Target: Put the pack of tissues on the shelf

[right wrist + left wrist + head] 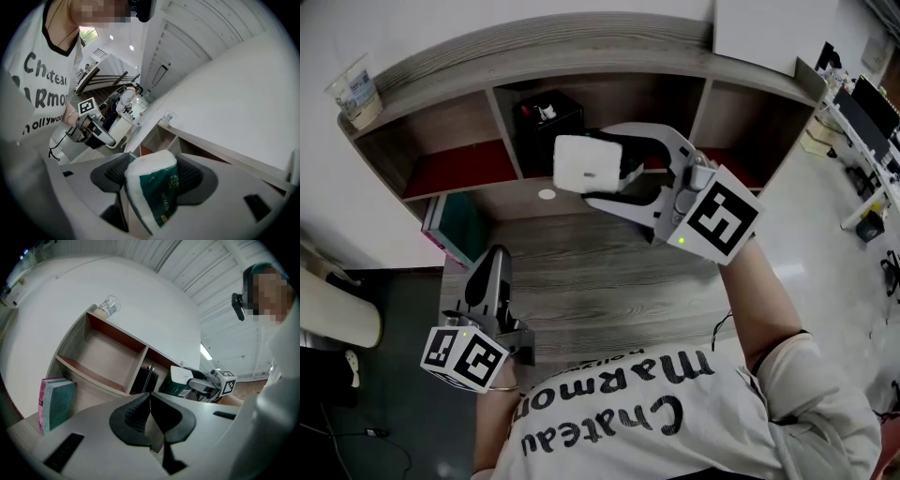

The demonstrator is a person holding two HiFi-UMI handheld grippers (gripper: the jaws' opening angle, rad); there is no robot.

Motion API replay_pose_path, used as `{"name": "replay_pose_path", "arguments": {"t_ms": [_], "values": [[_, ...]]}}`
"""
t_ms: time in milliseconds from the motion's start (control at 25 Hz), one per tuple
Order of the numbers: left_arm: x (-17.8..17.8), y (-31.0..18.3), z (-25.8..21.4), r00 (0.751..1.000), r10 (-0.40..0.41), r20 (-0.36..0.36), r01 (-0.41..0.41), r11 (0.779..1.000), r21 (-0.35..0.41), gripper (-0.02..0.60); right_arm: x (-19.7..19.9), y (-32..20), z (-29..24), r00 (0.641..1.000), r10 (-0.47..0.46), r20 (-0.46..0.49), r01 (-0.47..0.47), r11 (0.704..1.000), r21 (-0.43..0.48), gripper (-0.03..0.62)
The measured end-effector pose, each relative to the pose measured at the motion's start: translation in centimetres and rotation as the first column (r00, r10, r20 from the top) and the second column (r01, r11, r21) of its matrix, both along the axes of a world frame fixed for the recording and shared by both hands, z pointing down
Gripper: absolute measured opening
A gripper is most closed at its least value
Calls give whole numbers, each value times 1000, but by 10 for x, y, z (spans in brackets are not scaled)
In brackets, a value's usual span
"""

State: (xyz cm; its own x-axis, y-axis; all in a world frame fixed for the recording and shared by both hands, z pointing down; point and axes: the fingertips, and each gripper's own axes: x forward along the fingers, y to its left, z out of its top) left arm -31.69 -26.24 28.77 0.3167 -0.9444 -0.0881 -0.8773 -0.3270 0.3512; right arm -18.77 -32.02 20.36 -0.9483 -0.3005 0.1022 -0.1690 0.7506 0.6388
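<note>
The pack of tissues (pixel 581 164), white with green print (pixel 152 187), is clamped between the jaws of my right gripper (pixel 598 169). It hangs in the air in front of the middle compartment of the wooden shelf (pixel 487 56), above the desk. From the left gripper view the pack (pixel 177 380) shows just outside the shelf (pixel 112 333) opening. My left gripper (pixel 495 255) is low at the desk's left side, pointing toward the shelf; its jaws (pixel 150 401) are shut with nothing between them.
A black pen holder (pixel 546 122) stands in the middle compartment. A teal and pink book (pixel 459 228) leans at the desk's left end. A plastic cup (pixel 354 91) sits on the shelf top. The left compartment has a red floor (pixel 459 169). A small white disc (pixel 546 194) lies on the desk (pixel 581 281).
</note>
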Motion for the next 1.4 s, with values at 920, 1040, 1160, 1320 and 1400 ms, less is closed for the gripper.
{"name": "replay_pose_path", "arguments": {"t_ms": [920, 1040, 1160, 1320, 1400], "values": [[1, -5, 0, 1000, 2, 12, -2, 1000, -9, 18, 25, -10, 10, 996, 14, 84, -11, 999, -36, 314], [2, -7, 0, 1000, 9, 12, -9, 1000, -11, 18, 26, -11, 12, 997, 17, 74, -13, 998, -53, 314], [5, -9, 0, 1000, 16, 10, -16, 1000, -10, 18, 24, -12, 13, 999, 8, 35, -6, 999, -52, 314], [5, -10, 1, 1000, 17, 2, -17, 1000, -10, 18, 22, -11, 15, 1000, -10, -17, 9, 999, -31, 314], [4, -11, 2, 1000, 16, -3, -16, 1000, -11, 18, 21, -10, 17, 999, -18, -35, 18, 1000, -24, 314]]}}
